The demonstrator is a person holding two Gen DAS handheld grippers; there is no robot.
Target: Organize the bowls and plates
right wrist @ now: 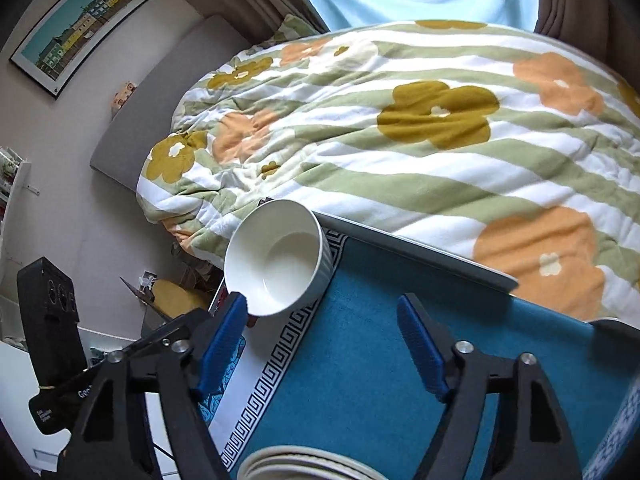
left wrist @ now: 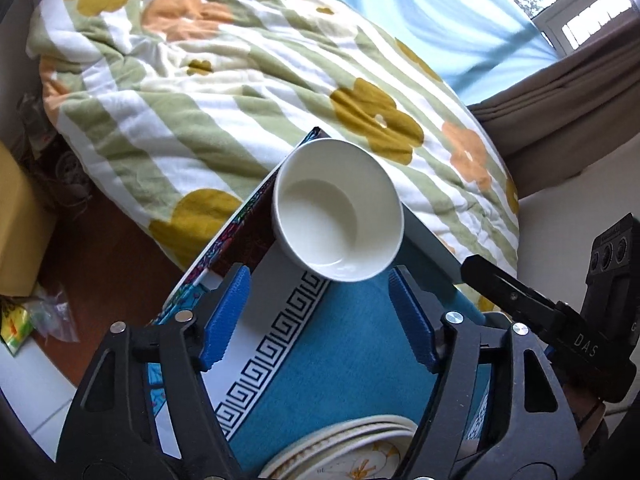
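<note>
Both the left gripper (left wrist: 320, 300) and right gripper (right wrist: 324, 328) hang spread wide, holding nothing. The white bowl (left wrist: 338, 210) sits on the blue mat (left wrist: 352, 356). The stacked plates (left wrist: 344, 452) are cut off by the frame's bottom edge.

bowl (left wrist: 338, 210) white | mat (left wrist: 360, 356) teal, key-pattern border | fingers (left wrist: 226, 316) blue

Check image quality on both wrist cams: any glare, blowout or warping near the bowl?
Left wrist: strong fisheye bending at the edges; window at top right blown out; white bowl sharp, small glare spot on its inner wall. Right wrist: same barrel warp, bed quilt curves; bowl evenly lit, soft shading inside; plate stack cut off by the bottom edge.
</note>
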